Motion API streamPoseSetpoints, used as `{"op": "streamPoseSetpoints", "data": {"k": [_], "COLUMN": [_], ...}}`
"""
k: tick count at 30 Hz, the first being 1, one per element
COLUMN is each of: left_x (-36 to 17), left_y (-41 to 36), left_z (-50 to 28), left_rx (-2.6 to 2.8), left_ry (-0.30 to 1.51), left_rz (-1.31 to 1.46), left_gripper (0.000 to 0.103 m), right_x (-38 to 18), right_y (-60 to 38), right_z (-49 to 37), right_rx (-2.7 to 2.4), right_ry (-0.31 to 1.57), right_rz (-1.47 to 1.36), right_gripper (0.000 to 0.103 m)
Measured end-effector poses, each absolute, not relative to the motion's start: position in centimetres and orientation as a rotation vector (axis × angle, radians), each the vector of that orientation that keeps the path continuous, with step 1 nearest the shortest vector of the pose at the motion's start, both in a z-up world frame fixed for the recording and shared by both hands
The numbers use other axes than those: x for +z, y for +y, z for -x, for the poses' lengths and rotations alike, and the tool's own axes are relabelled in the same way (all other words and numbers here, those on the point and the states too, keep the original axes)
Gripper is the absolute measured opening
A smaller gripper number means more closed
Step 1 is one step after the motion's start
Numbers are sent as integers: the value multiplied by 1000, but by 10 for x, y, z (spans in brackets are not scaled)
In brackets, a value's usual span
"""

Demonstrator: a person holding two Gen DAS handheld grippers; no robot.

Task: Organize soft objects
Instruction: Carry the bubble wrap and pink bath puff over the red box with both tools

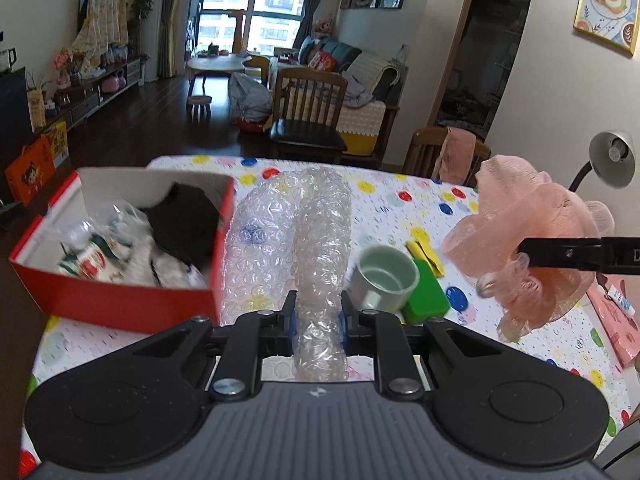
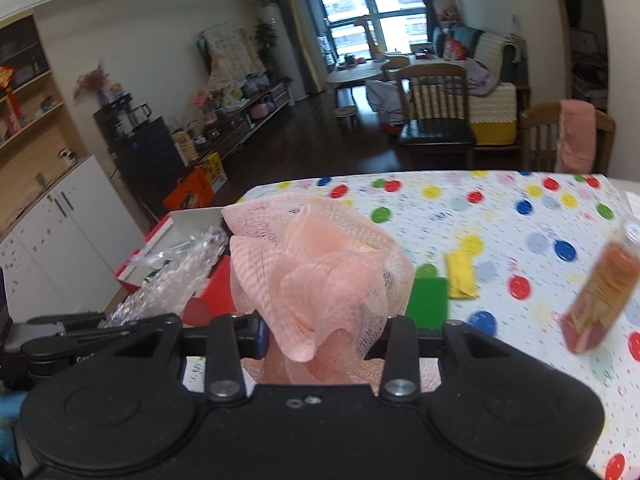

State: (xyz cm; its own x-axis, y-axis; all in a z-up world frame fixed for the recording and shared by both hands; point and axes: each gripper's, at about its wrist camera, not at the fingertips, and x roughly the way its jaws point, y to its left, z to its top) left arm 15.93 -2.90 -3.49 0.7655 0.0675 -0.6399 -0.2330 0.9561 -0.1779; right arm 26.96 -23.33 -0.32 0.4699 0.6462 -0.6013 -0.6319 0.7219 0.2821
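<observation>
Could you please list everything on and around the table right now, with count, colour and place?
bubble wrap: one, clear, held up beside the box
bath pouf: one, pink, lifted over the table
box: one, red, table's left edge, holding a black cloth and plastic bags
cup: one, pale green, tipped on a green block
yellow packet: one, mid-table
bottle: one, orange-red, right side, blurred
table: one, dotted white cloth
left gripper: jaws shut on bubble wrap
right gripper: jaws shut on bath pouf
</observation>
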Motion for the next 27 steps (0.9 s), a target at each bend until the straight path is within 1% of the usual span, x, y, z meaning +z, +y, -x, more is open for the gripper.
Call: {"op": "streamPoseSetpoints", "data": {"k": [5, 14, 27], "left_x": [-25, -22, -19], "left_y": [2, 69, 161], "left_z": [-157, -157, -165], "left_rx": [176, 196, 224], "left_ry": [668, 688, 717], "left_rz": [232, 237, 225], "left_gripper": [18, 18, 18], "right_x": [6, 19, 18], "right_y": [-191, -116, -20], "right_z": [-262, -248, -242], "right_rx": [812, 847, 879], "right_ry": [752, 738, 734], "right_rz": [8, 72, 127], "right_gripper": [38, 38, 38]}}
